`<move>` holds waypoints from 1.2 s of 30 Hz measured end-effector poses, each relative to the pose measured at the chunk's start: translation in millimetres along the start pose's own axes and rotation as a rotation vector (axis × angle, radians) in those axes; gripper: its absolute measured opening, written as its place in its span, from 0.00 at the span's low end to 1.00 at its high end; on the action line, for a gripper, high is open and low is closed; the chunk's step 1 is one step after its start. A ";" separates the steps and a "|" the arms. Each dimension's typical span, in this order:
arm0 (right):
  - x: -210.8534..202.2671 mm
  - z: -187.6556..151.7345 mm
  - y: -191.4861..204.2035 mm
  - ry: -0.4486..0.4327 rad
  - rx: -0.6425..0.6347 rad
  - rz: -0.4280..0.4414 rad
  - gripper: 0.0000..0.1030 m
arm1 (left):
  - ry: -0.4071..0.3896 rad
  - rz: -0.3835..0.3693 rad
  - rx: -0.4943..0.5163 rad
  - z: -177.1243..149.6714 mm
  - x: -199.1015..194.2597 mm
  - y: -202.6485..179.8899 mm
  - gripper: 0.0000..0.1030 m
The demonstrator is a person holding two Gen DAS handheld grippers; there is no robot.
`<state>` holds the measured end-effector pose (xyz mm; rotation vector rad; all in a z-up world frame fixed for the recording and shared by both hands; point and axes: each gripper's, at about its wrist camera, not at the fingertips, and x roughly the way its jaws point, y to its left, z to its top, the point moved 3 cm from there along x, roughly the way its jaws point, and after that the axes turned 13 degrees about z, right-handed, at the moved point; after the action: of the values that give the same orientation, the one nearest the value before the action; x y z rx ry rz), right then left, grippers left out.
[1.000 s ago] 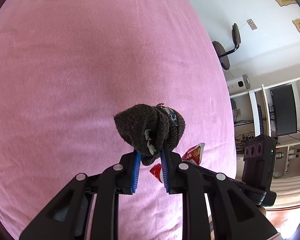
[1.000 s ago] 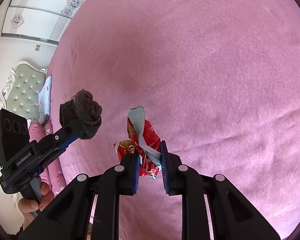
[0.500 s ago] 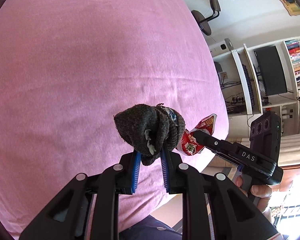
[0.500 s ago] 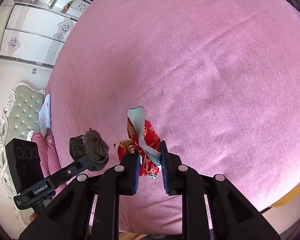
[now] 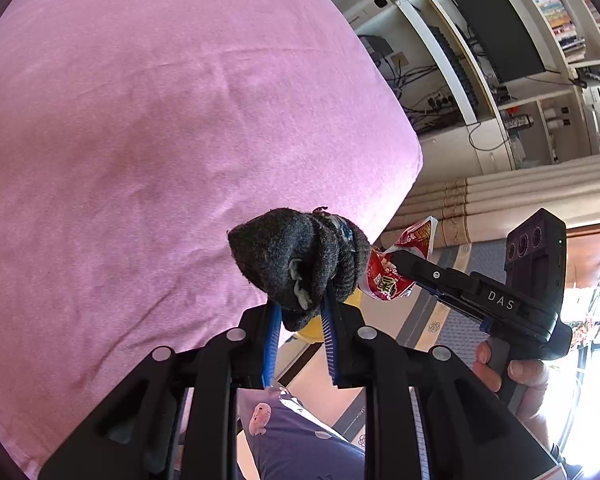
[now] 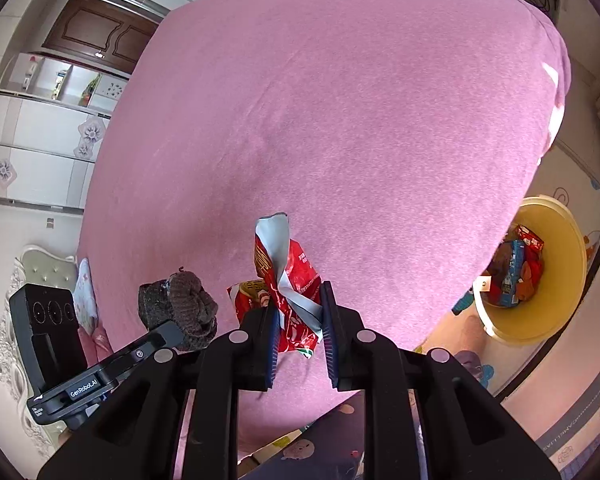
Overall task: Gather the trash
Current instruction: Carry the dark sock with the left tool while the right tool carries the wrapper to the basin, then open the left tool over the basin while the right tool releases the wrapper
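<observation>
The pink bed point(image 6: 340, 120) fills most of both views, but it now sits more to the upper left of the frames than a second ago, and the floor has come in on the right, so you have pulled both tools back toward the edge of the bed. In the right wrist view the yellow bin point(image 6: 556, 320) now appears at the right edge of the frame, on the floor just beside the bed, with some packets already inside; before, it was not visible. This means the carrying step is almost finished and the drop comes next, I think. Your left gripper point(image 5: 298, 320) is clenched on the dark knitted sock point(image 5: 296, 256), at the lower centre of its frame. Your right gripper point(image 6: 298, 320) grasps the red snack wrapper point(image 6: 288, 280) between its blue pads point(image 6: 327, 320), and both things are lifted off the bed.
</observation>
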<state>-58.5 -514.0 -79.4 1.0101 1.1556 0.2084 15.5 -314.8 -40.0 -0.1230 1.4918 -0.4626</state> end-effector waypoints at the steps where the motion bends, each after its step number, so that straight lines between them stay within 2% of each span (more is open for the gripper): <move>1: -10.9 -1.3 -10.3 -0.011 0.012 -0.003 0.18 | 0.009 -0.005 0.018 -0.7 6.2 -14.2 0.19; 9: -101.7 -13.0 -107.2 -0.078 0.117 -0.058 0.18 | 0.076 -0.005 0.153 -13.8 59.5 -125.7 0.19; 15: -147.0 -17.8 -167.4 -0.108 0.187 -0.088 0.19 | 0.145 0.014 0.237 -27.0 104.3 -195.5 0.19; 21: -167.6 -18.4 -207.0 -0.117 0.231 -0.082 0.19 | 0.204 0.018 0.285 -38.4 141.9 -243.5 0.19; 25: -164.6 -17.8 -219.0 -0.080 0.220 -0.091 0.20 | 0.235 0.025 0.308 -43.5 162.5 -262.2 0.19; 28: -164.7 -18.1 -227.4 -0.058 0.206 -0.113 0.28 | 0.250 0.047 0.311 -46.7 173.1 -270.9 0.28; 30: -165.5 -18.9 -232.7 -0.044 0.211 -0.113 0.31 | 0.245 0.069 0.311 -45.7 174.6 -271.8 0.43; 33: -167.9 -21.5 -242.5 -0.044 0.243 -0.102 0.36 | 0.243 0.103 0.313 -46.4 179.2 -273.6 0.56; 35: -170.9 -22.4 -245.2 -0.057 0.258 -0.082 0.44 | 0.250 0.108 0.298 -46.8 181.6 -272.2 0.58; 36: -172.5 -22.6 -245.3 -0.063 0.264 -0.078 0.44 | 0.250 0.113 0.294 -46.8 182.1 -271.1 0.60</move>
<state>-236.6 -745.8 -150.4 1.1920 1.1828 -0.0398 -88.2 -618.6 -116.2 0.2578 1.6468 -0.6169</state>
